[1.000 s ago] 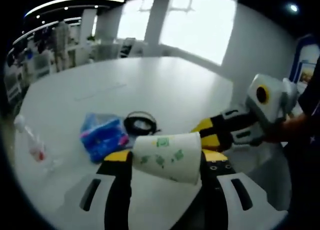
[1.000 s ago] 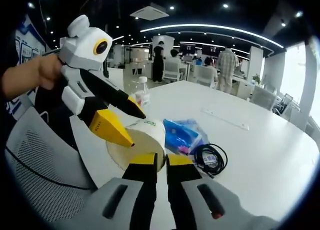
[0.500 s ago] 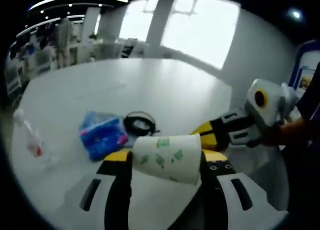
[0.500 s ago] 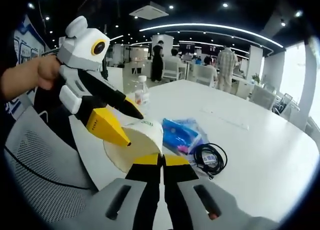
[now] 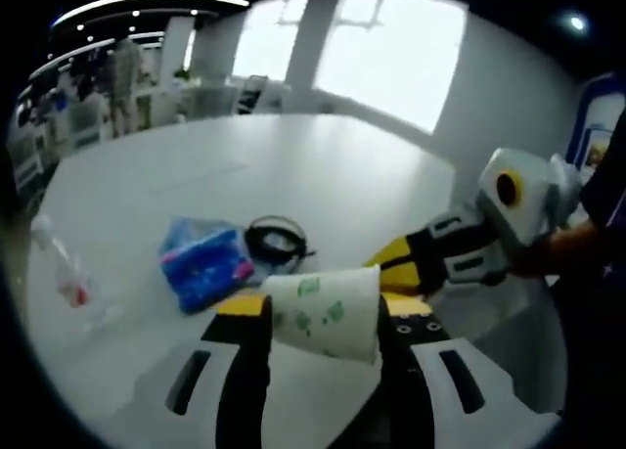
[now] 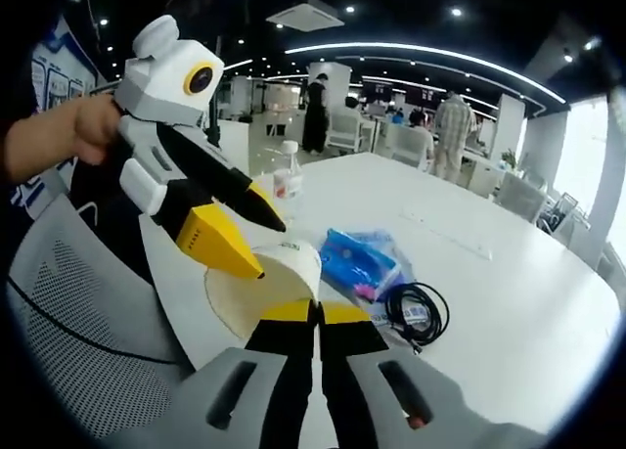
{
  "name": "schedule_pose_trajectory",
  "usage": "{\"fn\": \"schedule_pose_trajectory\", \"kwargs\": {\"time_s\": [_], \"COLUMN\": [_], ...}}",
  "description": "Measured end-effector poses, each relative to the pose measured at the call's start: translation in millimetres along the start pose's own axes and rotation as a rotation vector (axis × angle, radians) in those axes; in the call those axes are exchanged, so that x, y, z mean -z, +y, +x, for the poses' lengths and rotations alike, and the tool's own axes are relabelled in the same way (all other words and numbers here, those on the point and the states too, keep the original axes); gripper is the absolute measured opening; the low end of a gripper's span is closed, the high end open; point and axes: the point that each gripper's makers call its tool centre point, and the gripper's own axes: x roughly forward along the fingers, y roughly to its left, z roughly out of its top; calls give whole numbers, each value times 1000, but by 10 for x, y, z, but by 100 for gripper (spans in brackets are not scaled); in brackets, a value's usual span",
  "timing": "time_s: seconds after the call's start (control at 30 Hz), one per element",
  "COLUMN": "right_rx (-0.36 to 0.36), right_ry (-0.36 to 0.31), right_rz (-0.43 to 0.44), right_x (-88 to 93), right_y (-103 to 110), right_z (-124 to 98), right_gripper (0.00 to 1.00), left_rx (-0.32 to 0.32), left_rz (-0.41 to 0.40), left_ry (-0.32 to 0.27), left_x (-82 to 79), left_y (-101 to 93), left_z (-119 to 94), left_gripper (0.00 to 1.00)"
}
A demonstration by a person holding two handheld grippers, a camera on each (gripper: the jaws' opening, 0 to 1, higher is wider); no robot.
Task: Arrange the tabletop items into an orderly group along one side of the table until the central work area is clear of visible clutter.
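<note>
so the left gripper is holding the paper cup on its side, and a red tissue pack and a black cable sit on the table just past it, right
Nearly. The tissue pack is blue, not red, as the left gripper view shows. The rest holds: the left gripper holds the paper cup on its side, and the black cable lies on the table just past it.

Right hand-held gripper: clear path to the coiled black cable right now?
Probably not: the right hand-held gripper looks shut on the rim of the white paper cup. The coiled black cable lies open on the white table beyond.
</note>
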Motion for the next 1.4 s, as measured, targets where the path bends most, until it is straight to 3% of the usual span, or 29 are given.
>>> {"fn": "schedule_pose_trajectory", "kwargs": {"time_s": [0.67, 1.2, 1.4], "right_rx": [-51, -133, -157], "right_ry": [27, 57, 84], "right_rz": [-4, -50, -84], "right_x": [-86, -236, -248], "right_y": [-39, -22, -32], "right_z": [152, 323, 382], "right_gripper": [0, 0, 0], "left_rx": [-35, -142, -175], "left_rz": [129, 89, 110], "left_ry": [-55, -103, -75], "left_x": [-64, 96, 228], "left_y": [30, 202, 231], "left_z": [-203, -513, -554], "left_gripper": [57, 66, 69]}}
